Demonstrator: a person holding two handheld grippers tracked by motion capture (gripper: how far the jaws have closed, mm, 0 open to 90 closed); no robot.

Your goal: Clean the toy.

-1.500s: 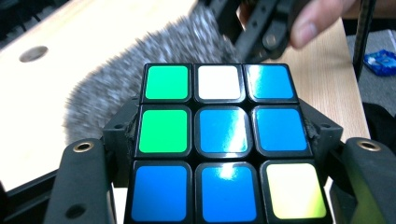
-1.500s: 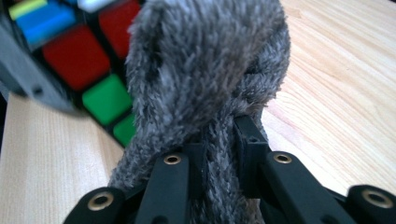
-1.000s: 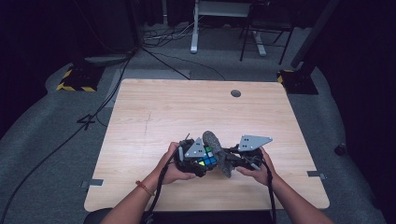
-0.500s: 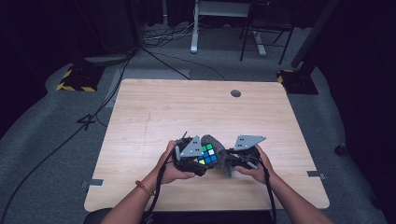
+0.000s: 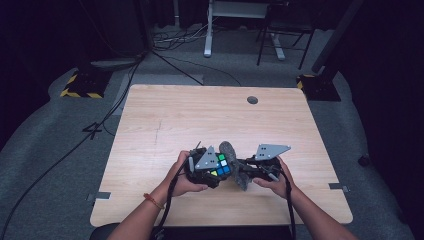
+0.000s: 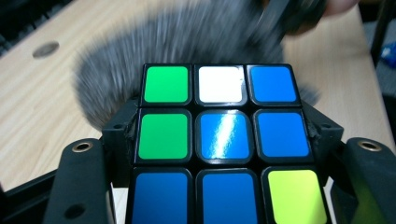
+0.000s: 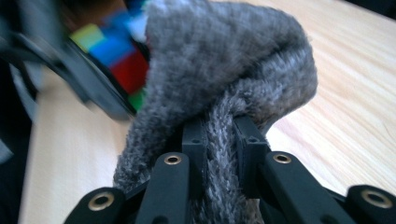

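Note:
A colour-tiled puzzle cube [image 6: 219, 140] is clamped between the black jaws of my left gripper [image 6: 219, 154]; its facing side shows green, white, blue and yellow tiles. In the high view the cube [image 5: 220, 165] sits low over the table's front middle in the left gripper [image 5: 212, 167]. My right gripper [image 7: 219, 140] is shut on a fuzzy grey cloth [image 7: 224, 65], which bunches up above its jaws. That cloth [image 5: 235, 167] presses against the cube's right side, held by the right gripper [image 5: 247, 170]. Behind the cube in the left gripper view, the cloth [image 6: 187, 42] is blurred.
The light wooden table [image 5: 190, 120] has a round cable hole [image 5: 252, 100] near its far edge. Both hands work close to the front edge. Beyond the table are floor cables, a desk frame [image 5: 240, 20] and hazard-striped bases [image 5: 80, 90].
The cube and cloth have shifted slightly between the hands; the cloth now stands more upright against the cube's right side. Both hands stay in the same spot.

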